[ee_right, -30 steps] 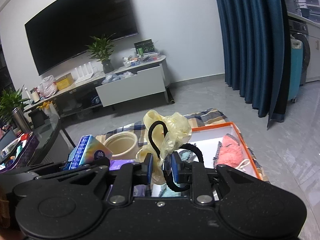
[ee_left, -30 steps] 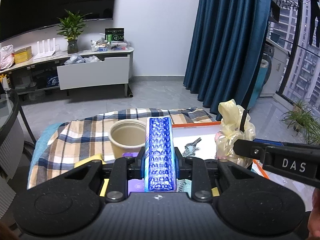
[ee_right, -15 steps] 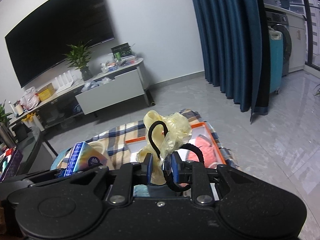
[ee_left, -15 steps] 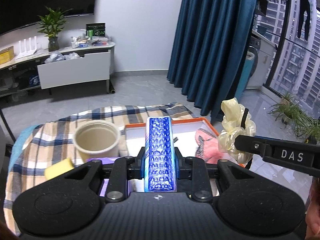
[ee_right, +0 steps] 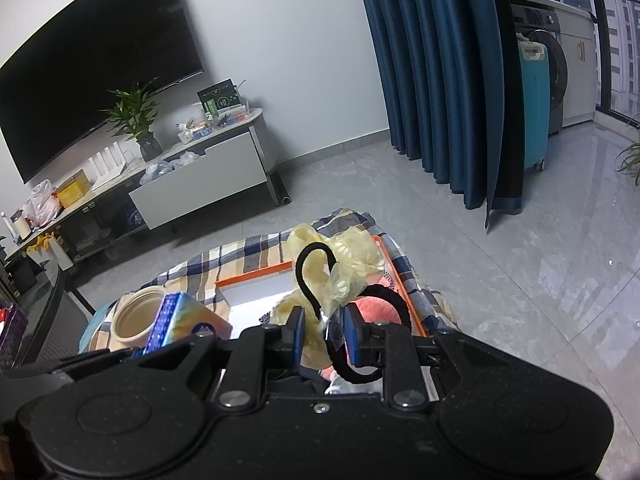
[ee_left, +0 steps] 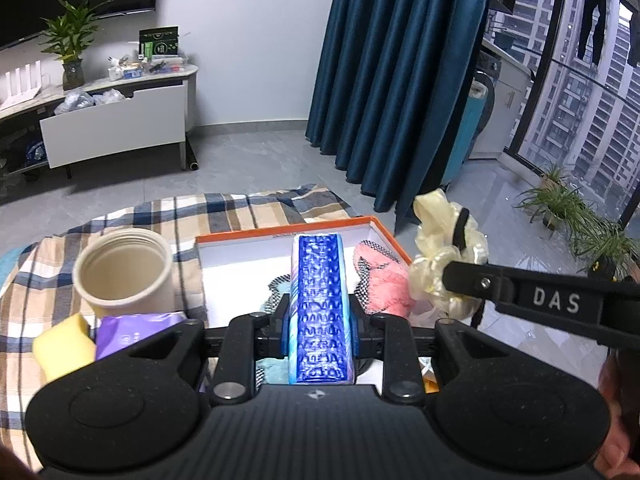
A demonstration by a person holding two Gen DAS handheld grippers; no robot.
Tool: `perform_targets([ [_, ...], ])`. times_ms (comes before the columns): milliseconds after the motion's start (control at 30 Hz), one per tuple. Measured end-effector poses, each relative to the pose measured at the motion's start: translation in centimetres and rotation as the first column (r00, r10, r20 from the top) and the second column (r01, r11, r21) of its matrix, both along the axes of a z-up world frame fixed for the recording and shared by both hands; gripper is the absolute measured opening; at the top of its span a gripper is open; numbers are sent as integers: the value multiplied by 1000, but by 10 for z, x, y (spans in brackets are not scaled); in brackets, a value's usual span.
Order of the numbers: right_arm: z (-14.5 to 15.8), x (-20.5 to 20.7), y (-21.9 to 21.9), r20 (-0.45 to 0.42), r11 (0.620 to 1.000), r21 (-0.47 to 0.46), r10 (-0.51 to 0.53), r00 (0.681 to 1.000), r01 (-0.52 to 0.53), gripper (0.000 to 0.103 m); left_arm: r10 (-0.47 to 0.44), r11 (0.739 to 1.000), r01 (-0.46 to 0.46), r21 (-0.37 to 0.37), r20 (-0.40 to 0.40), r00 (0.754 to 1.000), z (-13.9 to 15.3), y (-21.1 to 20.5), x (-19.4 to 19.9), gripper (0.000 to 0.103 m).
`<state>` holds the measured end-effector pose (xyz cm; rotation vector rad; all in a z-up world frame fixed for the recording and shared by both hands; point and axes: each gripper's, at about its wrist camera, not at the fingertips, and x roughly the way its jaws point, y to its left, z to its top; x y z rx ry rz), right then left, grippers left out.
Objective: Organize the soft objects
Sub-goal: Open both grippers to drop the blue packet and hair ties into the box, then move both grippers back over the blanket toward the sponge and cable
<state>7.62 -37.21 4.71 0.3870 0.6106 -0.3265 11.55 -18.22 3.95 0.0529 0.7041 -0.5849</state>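
My left gripper (ee_left: 320,320) is shut on a blue patterned tissue pack (ee_left: 320,300) and holds it above the orange-rimmed white box (ee_left: 280,236). My right gripper (ee_right: 324,330) is shut on a pale yellow scrunchie (ee_right: 348,256) together with a black hair tie (ee_right: 312,280), held over the box's right side. The scrunchie also shows in the left wrist view (ee_left: 444,248). A pink fluffy item (ee_left: 380,280) and a checkered band (ee_left: 276,284) lie in the box.
A beige cup (ee_left: 124,272), a yellow sponge (ee_left: 60,348) and a purple packet (ee_left: 136,332) sit on the plaid cloth (ee_left: 240,212) left of the box. Blue curtains (ee_left: 400,80) and a TV cabinet (ee_left: 112,128) stand behind.
Both grippers have moved right with their loads, from over the cup side to over the box. The pink item has come into view.
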Motion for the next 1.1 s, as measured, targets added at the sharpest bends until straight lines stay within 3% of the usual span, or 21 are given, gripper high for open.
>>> perform_targets([
  [267,-7,15,-15,-16,1000,9,-2,1000,2,27,-9,1000,9,-3,-26,1000,-8,-14,7,28],
  [433,-8,26,-21,-11,1000,6,19,1000,-19,33,-39,999,38,-30,-58,998,-13,-18,14,29],
  [500,-7,29,-24,-5,1000,7,20,1000,-20,36,-49,998,47,-38,-66,997,-14,-20,14,40],
  [600,-5,27,-25,5,1000,-4,9,1000,-9,37,-46,998,44,-39,-57,997,-13,-18,11,42],
  [700,0,20,-23,27,1000,-11,9,1000,-8,37,-22,999,19,-50,-47,999,-8,-13,10,54],
  [900,16,10,-14,68,999,-35,0,998,2,37,22,997,-23,-70,-2,1000,9,2,4,66],
  [1100,26,4,9,92,998,-44,58,994,-54,40,98,993,-95,-67,51,994,24,30,-3,74],
])
